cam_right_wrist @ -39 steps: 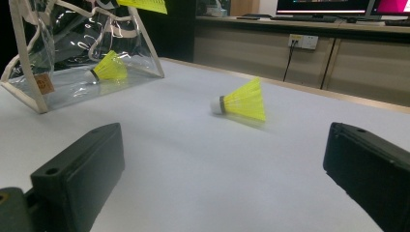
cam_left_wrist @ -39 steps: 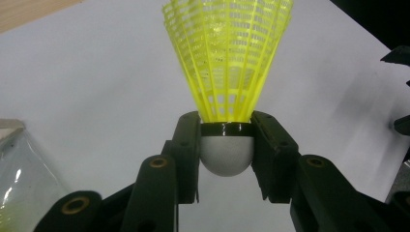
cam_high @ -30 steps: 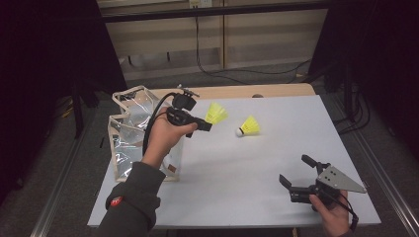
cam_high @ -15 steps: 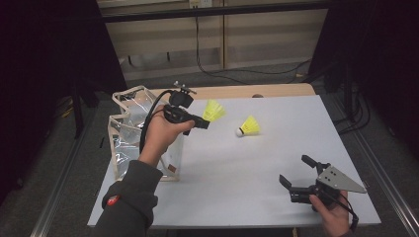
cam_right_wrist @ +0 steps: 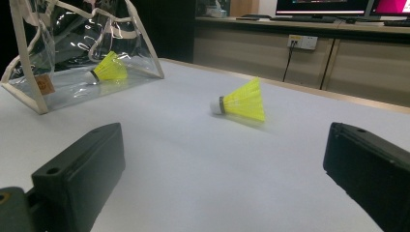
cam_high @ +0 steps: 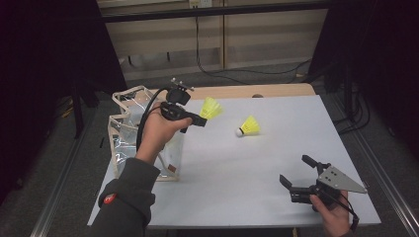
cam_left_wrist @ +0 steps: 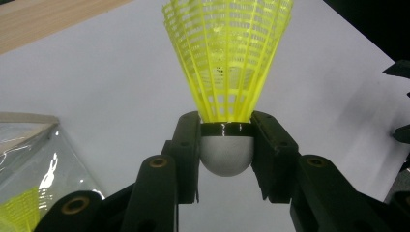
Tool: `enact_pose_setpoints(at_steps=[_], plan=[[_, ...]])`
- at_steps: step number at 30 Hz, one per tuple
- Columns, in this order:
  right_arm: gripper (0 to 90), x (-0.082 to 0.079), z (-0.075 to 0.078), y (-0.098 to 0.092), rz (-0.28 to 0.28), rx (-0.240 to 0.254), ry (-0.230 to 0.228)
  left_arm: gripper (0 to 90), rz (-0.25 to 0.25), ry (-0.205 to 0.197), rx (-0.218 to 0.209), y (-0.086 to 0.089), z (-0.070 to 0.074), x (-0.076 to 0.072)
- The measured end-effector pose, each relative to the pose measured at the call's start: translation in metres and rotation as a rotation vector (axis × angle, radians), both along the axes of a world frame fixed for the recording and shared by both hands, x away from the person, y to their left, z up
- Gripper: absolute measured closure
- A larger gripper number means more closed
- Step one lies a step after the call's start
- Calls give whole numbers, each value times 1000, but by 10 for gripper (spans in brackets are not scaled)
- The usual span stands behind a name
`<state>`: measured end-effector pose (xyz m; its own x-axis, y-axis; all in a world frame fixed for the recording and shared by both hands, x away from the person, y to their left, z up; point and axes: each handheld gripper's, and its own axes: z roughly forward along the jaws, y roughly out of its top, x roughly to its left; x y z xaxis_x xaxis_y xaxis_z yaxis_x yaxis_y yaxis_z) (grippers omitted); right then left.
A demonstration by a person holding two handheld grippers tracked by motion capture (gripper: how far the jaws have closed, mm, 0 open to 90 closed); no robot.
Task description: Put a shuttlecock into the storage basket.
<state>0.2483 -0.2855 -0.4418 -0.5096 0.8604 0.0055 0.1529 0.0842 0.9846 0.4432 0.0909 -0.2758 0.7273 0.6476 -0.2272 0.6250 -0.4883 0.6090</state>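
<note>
The left gripper (cam_high: pixel 200 120) has its jaws closed on the white cork base of a yellow shuttlecock (cam_left_wrist: pixel 227 72), pinching it from both sides so the open plastic skirt points away from the hand and is not crushed. In the high view the shuttlecock sits lifted above the desk (cam_high: pixel 257 187), just beside the top of the clear bag (cam_high: pixel 129 129) that stands at the desk's left edge. Holding it by the hard base at that height looks like a way to carry it over the bag's rim and drop it in base first. The bag's mouth is propped open, and the right gripper view shows another yellow shuttlecock inside it (cam_right_wrist: pixel 110 68), which suggests the bag is the collecting place. A second loose shuttlecock (cam_high: pixel 248 127) lies on its side near the middle of the desk, apart from the bag, probably waiting its turn. The right gripper (cam_high: pixel 300 177) rests low at the near right corner with its jaws wide apart and nothing between them, kept out of the way of the working hand.
</note>
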Motion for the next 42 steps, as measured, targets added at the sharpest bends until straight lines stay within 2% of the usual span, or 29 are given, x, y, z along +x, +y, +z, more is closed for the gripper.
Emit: enact_pose_setpoints(at_steps=[27, 42], plan=[[11, 0, 0, 0, -3, 0, -1, 650, 33, 2, -4, 17, 14, 4], [11, 0, -1, -2, -9, 7, 3, 651, 61, 1, 12, 25, 22, 6]])
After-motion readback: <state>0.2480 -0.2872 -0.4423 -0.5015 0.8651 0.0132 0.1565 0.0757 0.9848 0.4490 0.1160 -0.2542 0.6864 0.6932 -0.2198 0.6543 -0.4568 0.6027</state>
